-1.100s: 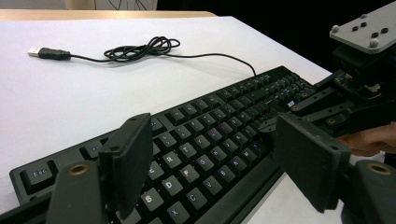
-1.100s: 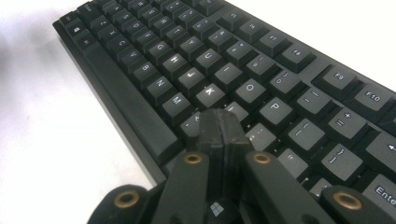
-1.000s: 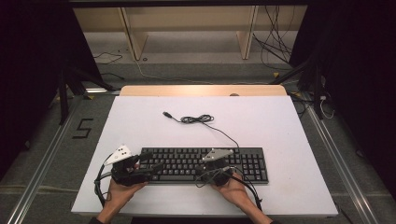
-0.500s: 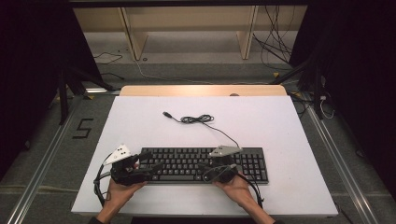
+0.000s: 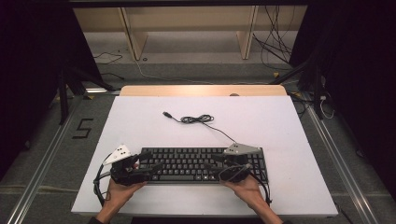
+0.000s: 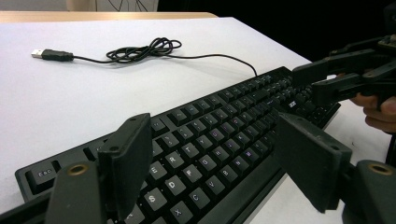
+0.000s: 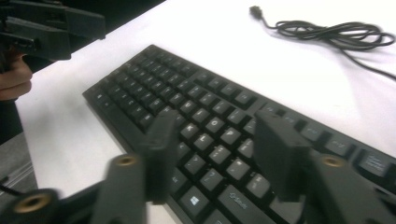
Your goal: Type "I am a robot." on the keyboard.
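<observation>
Keyboard [image 5: 201, 164] near table [image 5: 280, 121] front edge, left gripper [image 5: 148, 164] & right gripper [image 5: 215, 164] spread over its ends, room behind.

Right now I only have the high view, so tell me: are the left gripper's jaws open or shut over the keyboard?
Observer: Open. The left gripper has its jaws wide apart, with keys of the keyboard showing between them.
Operator: And the other one?
Observer: Open too. The right gripper has its jaws apart over the lower key rows, with a Windows-logo key between them.
Operator: Is anything plugged in?
Observer: No. The plug on the cable lies on the table with its metal end bare.
</observation>
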A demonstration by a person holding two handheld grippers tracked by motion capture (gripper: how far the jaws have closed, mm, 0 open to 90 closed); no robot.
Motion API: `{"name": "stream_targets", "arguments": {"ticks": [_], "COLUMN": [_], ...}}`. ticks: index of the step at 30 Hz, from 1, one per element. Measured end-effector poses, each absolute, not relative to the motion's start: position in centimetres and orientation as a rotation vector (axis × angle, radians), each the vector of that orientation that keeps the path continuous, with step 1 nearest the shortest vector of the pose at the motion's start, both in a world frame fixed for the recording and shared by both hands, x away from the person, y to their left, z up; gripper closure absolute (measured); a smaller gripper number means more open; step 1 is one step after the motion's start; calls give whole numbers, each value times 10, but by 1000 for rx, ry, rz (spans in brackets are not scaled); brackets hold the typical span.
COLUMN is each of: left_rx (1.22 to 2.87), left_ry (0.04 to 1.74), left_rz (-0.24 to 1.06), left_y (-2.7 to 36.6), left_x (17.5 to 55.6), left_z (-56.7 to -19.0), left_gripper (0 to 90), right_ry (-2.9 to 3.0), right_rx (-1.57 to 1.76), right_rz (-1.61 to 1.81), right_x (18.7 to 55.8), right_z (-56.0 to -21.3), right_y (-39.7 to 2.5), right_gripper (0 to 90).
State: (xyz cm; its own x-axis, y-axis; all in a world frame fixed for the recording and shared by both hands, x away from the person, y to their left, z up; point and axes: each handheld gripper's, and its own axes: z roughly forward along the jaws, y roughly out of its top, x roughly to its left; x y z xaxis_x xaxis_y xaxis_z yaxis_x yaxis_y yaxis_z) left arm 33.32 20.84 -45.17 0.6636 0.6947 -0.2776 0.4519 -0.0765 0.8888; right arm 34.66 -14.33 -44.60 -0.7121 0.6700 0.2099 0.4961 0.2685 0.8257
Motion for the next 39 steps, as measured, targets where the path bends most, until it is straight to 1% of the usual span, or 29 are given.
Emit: {"name": "stream_targets", "arguments": {"ticks": [5, 11, 29, 39], "left_rx": [1718, 1727, 1738, 1739], "left_ry": [936, 931, 916, 911], "left_rz": [251, 246, 230, 227], "left_y": [208, 208, 205, 207], "left_x": [334, 334, 333, 327], "left_z": [-452, -452, -452, -452], "left_gripper": [272, 269, 263, 262], "right_ry": [2324, 2274, 2152, 2126], "right_rx": [1094, 1080, 1099, 1109], "right_rz": [1453, 1493, 1510, 1453], "right_x": [342, 334, 309, 299], "right_z": [-442, -438, -437, -442], "right_y": [-152, -166, -203, -221], "right_gripper": [407, 360, 313, 291]}}
